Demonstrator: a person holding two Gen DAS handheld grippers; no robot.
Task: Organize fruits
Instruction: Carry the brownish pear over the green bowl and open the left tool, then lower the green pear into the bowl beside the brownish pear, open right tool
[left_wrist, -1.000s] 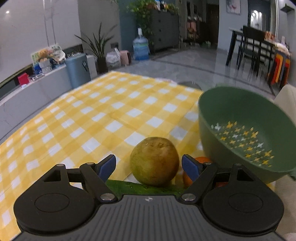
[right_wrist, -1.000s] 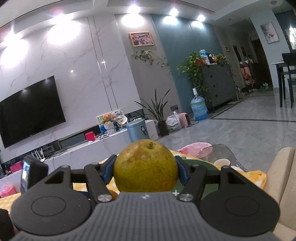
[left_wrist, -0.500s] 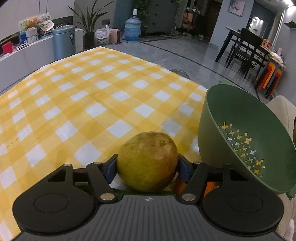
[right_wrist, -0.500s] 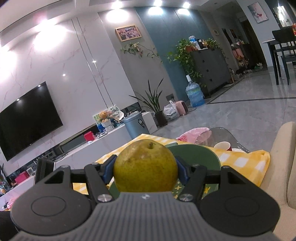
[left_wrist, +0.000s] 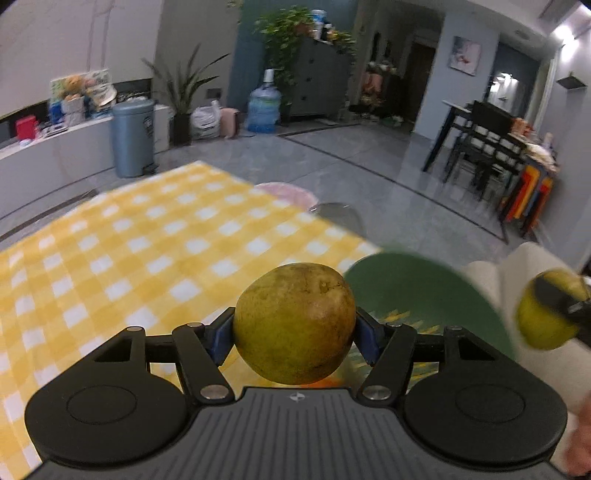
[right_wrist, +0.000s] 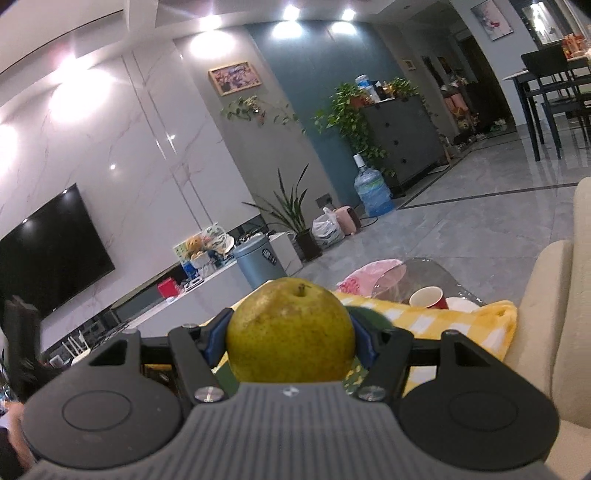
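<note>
Half the green bowl (left_wrist: 436, 291) fruit-hidden

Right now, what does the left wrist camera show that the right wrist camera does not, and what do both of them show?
Only the left wrist view shows the left gripper shut on a brownish pear, the inside of the green bowl, and the right gripper's fruit from the side at the right edge.

Only the right wrist view shows the right gripper shut on a green pear from behind, the television and a red cup.

Both show the yellow checked cloth, the grey bin and the water bottle.
</note>
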